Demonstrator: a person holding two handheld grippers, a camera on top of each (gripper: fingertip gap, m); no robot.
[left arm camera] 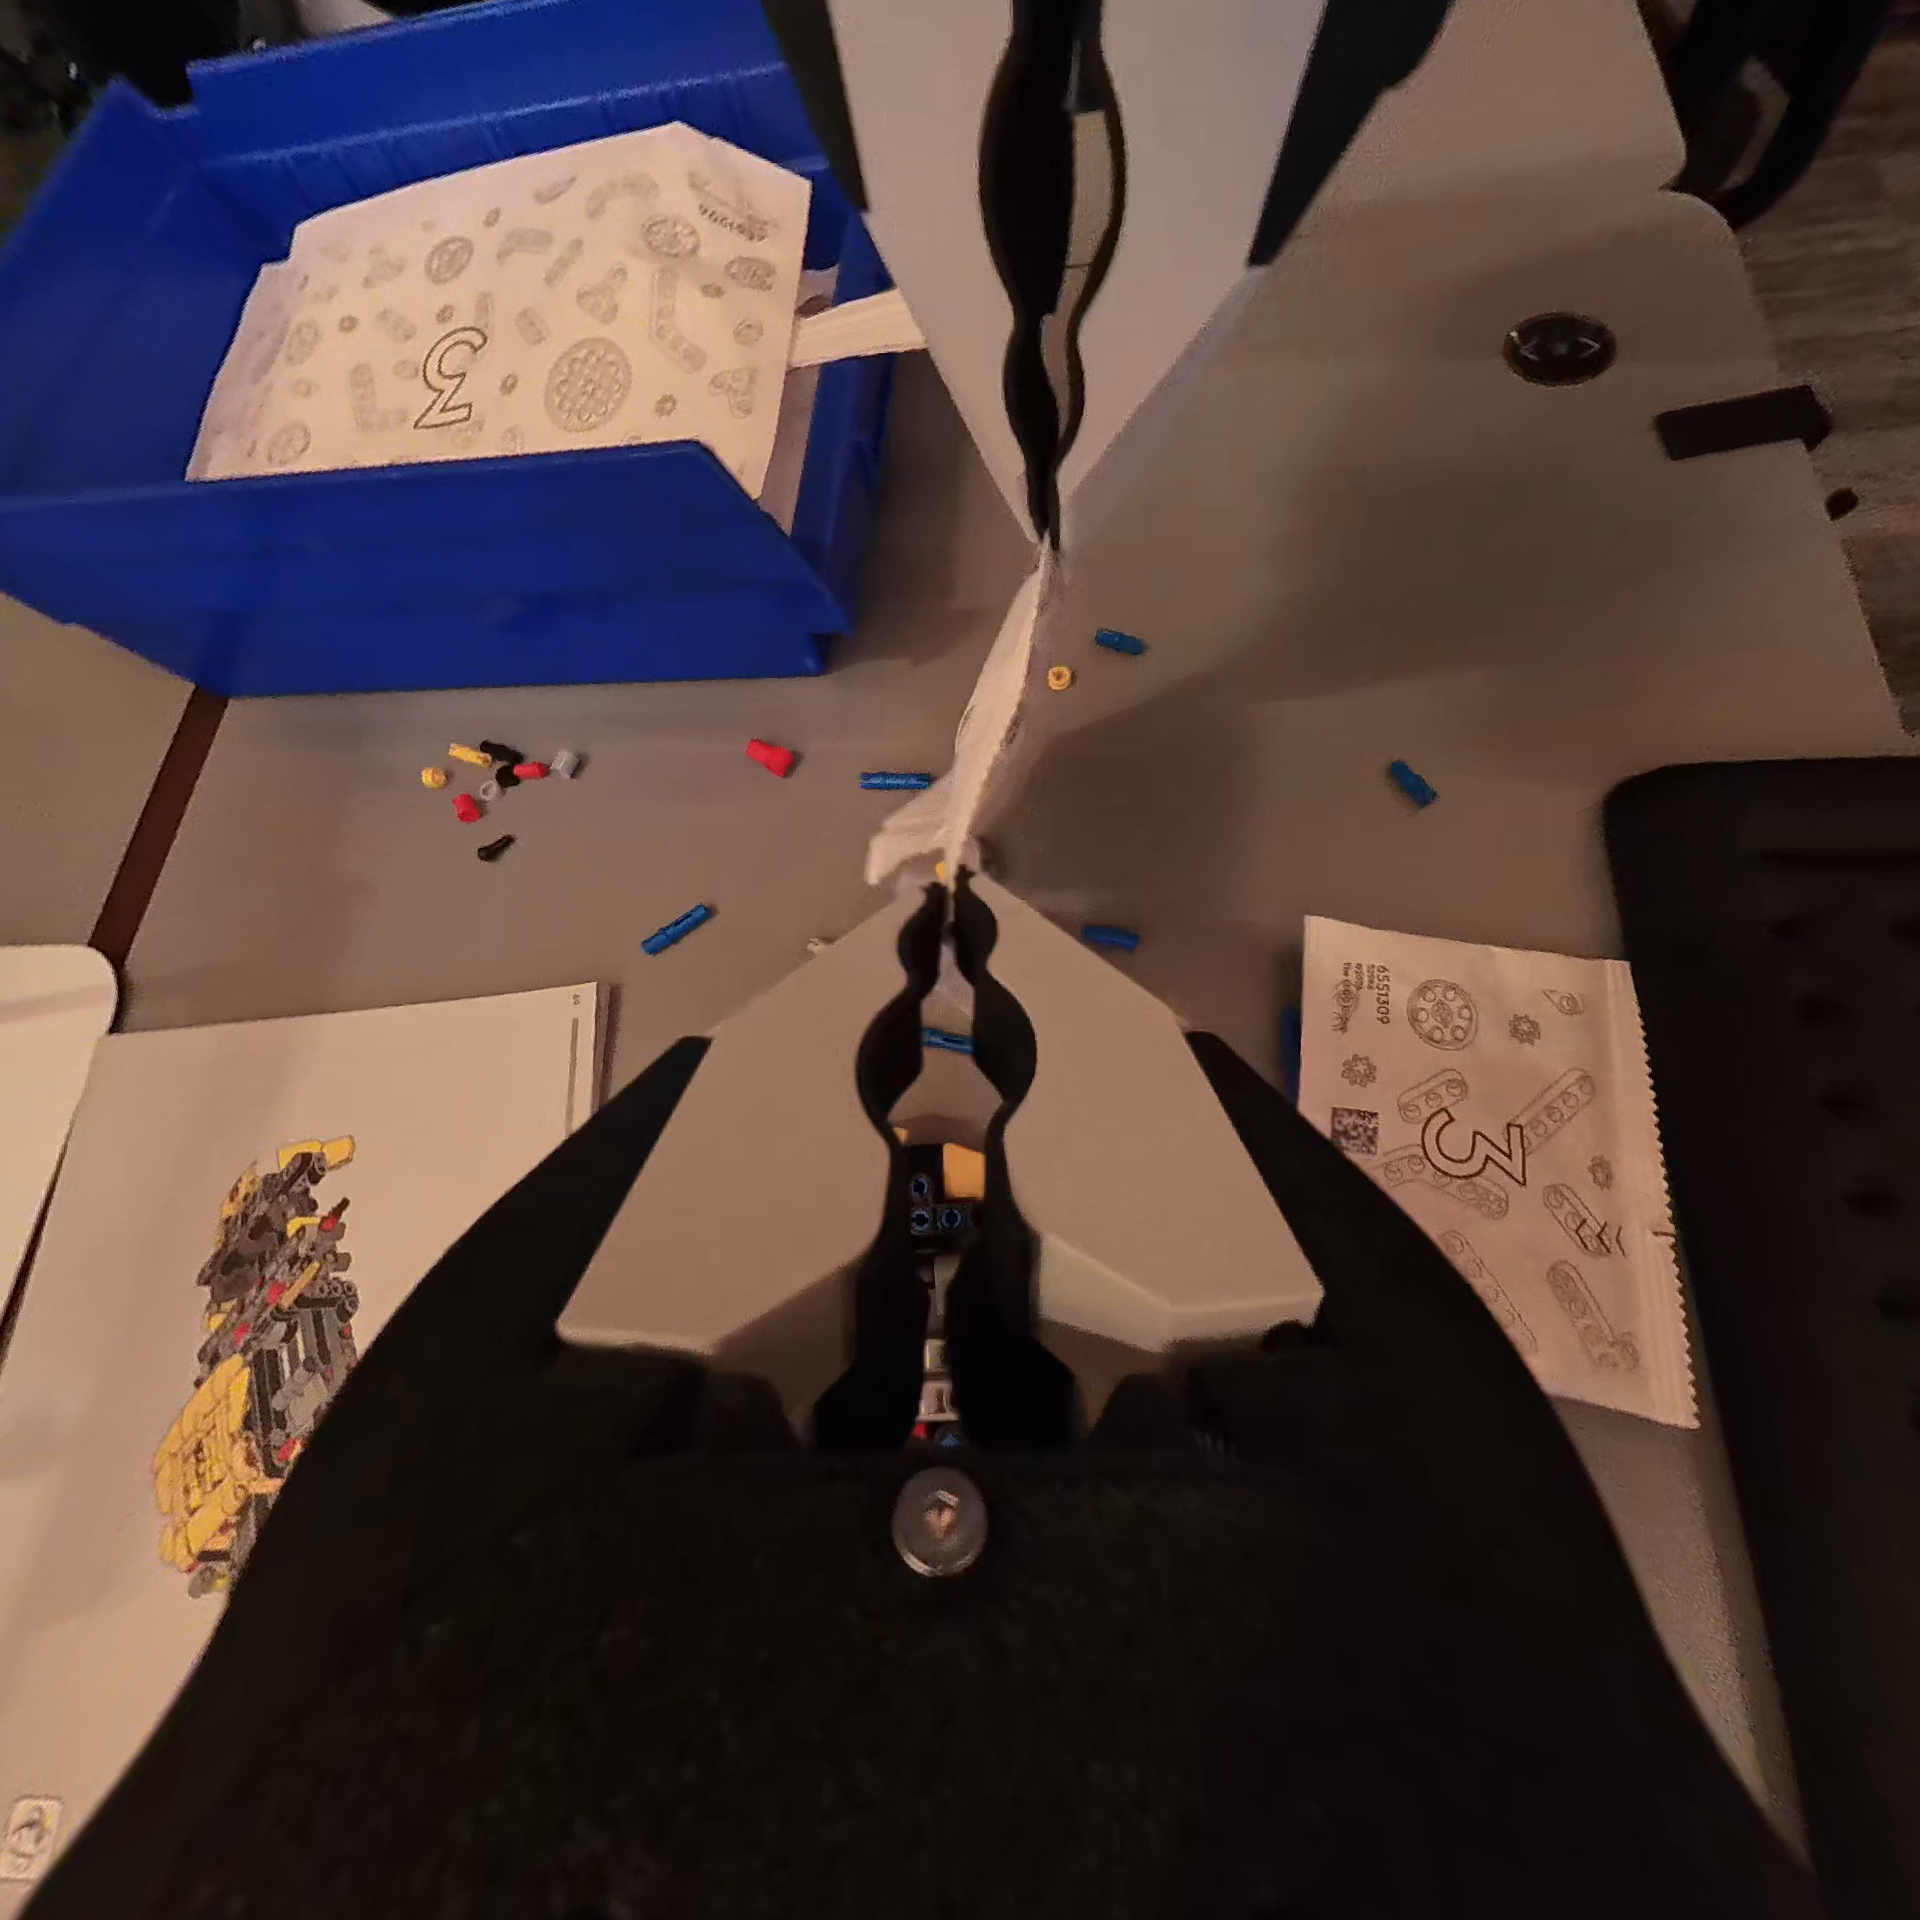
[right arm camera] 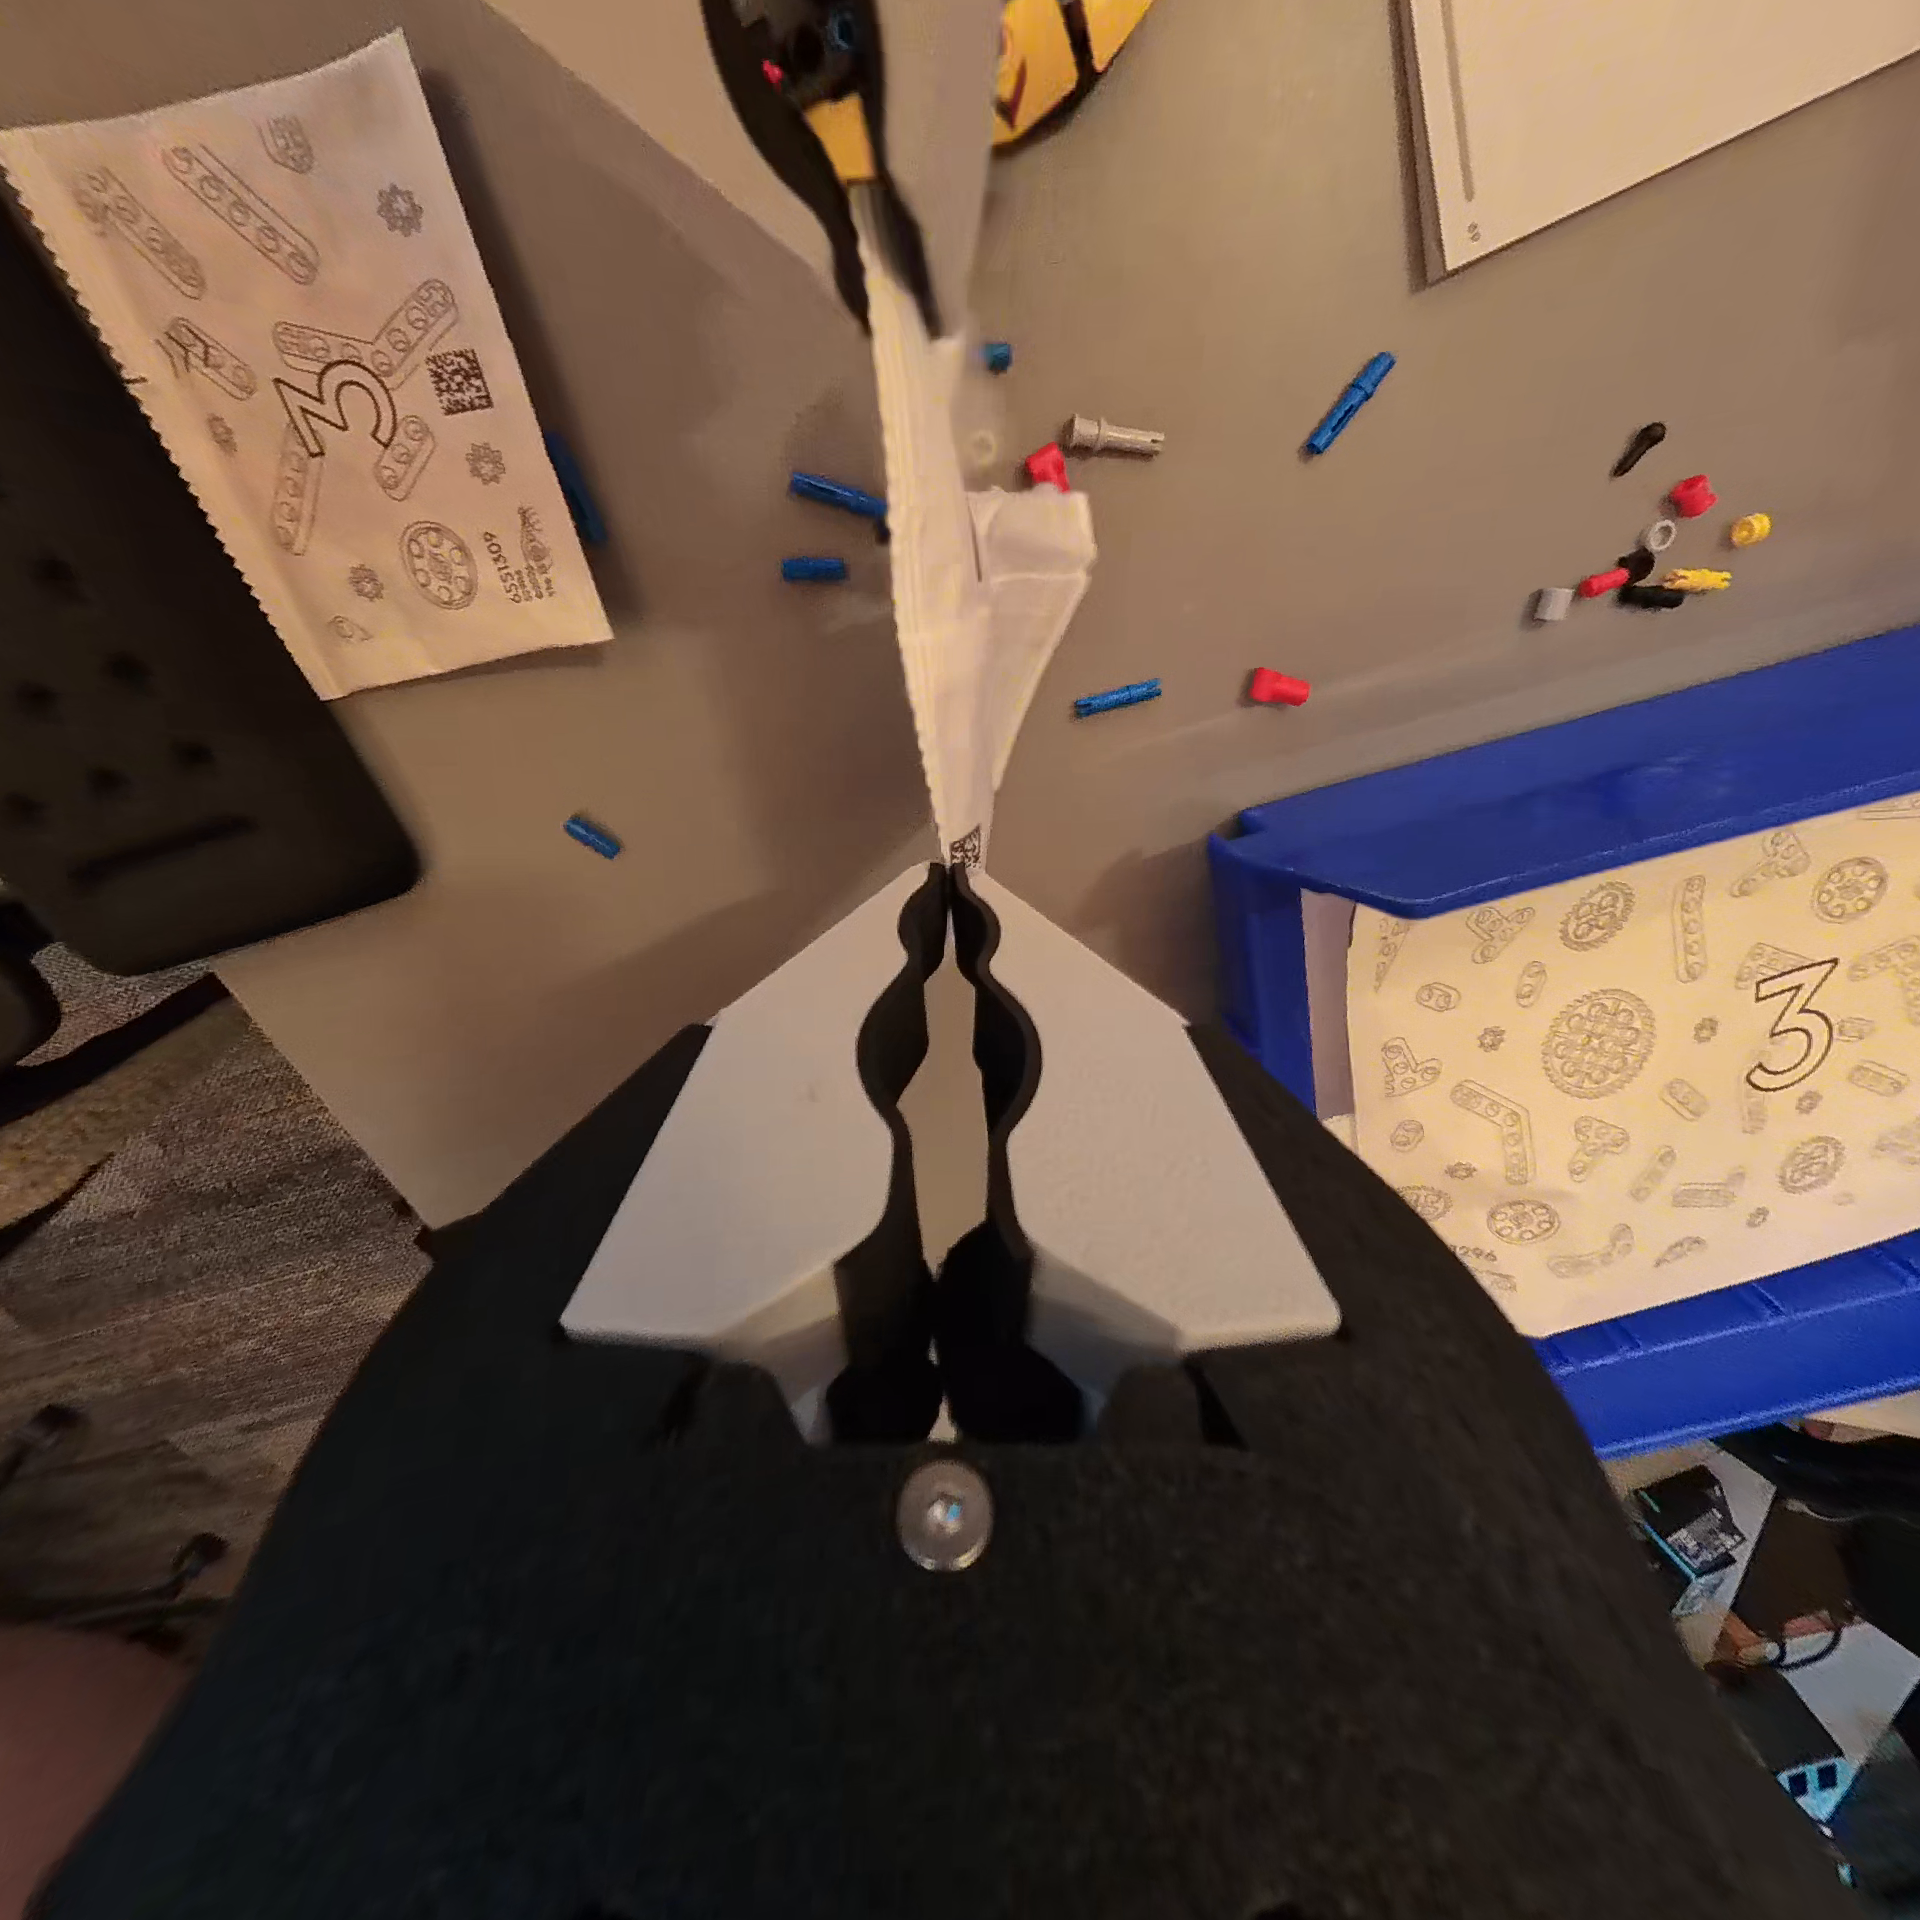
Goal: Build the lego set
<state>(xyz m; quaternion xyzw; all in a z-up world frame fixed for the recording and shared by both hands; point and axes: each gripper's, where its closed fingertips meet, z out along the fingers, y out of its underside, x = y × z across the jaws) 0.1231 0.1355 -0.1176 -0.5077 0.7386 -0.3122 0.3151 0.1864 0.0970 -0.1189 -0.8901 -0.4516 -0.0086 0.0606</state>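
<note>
A small white paper bag (left arm camera: 1003, 727) hangs stretched above the grey table (left arm camera: 312, 862) between my two grippers. My left gripper (left arm camera: 951, 883) is shut on its near end. My right gripper (left arm camera: 1044, 530) comes in from the far side and is shut on the other end. In the right wrist view the same bag (right arm camera: 966, 623) runs from my right gripper (right arm camera: 951, 873) up to the left gripper (right arm camera: 904, 312). Loose Lego bits lie on the table below: blue pins (left arm camera: 675, 928), a red connector (left arm camera: 769, 755), and a small cluster of red, yellow, black and grey pieces (left arm camera: 499, 774).
A blue bin (left arm camera: 416, 561) at far left holds a large printed paper bag (left arm camera: 499, 312). Another printed bag (left arm camera: 1496, 1153) lies flat at right beside a black chair seat (left arm camera: 1787, 1143). An instruction booklet (left arm camera: 260, 1247) lies at near left. A yellow and black partial model (left arm camera: 940, 1195) sits under my left gripper. The gap from one gripper's tips to the other's is roughly 8 cm. The red connector (left arm camera: 769, 755) sits 12 cm or so from the ends of my right fingers. My right wrist view (right arm camera: 1280, 688) looks at it from another angle.
</note>
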